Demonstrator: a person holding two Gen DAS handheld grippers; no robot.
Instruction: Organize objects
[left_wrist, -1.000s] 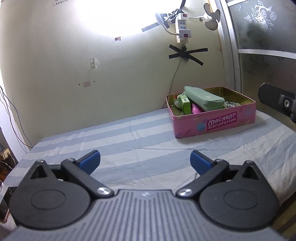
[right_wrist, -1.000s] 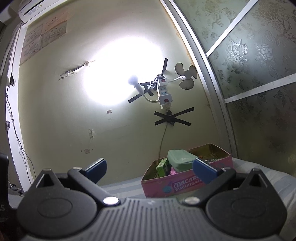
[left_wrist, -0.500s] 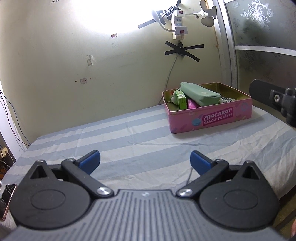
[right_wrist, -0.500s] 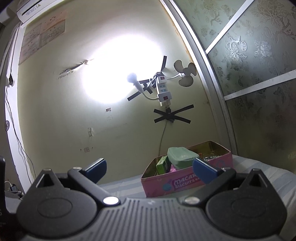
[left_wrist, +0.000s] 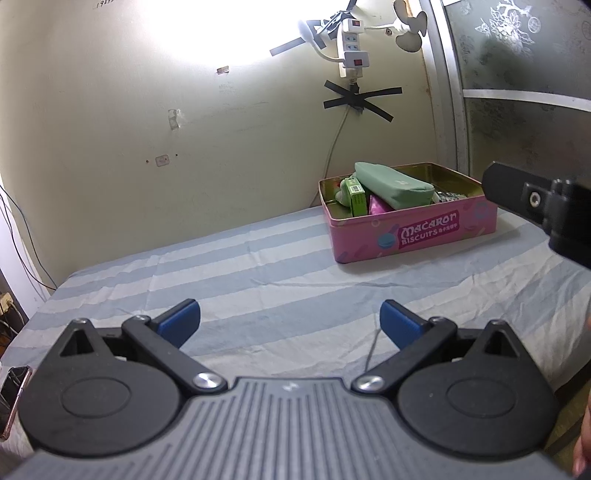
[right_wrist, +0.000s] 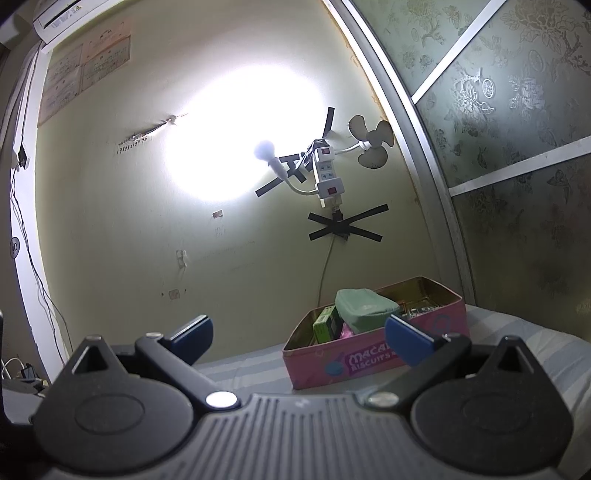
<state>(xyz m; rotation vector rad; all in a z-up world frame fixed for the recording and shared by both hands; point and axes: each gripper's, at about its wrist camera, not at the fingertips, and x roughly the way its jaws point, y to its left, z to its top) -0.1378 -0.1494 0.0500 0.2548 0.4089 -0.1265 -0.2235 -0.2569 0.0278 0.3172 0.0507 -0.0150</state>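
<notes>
The striped bed (left_wrist: 258, 280) lies bare from its near edge to the far wall. The only obstacle is the pink tin (left_wrist: 413, 236) at the far right corner, just beside the glass door (left_wrist: 524, 122); a green pouch (left_wrist: 391, 184) rises above its rim.

Lamp (right_wrist: 265, 150) glare blows out wall (fisheye-bent edges), rest dim.

Tin (left_wrist: 410, 236) on bed (left_wrist: 258, 280) against wall, pouch (left_wrist: 391, 184) inside tin
</notes>
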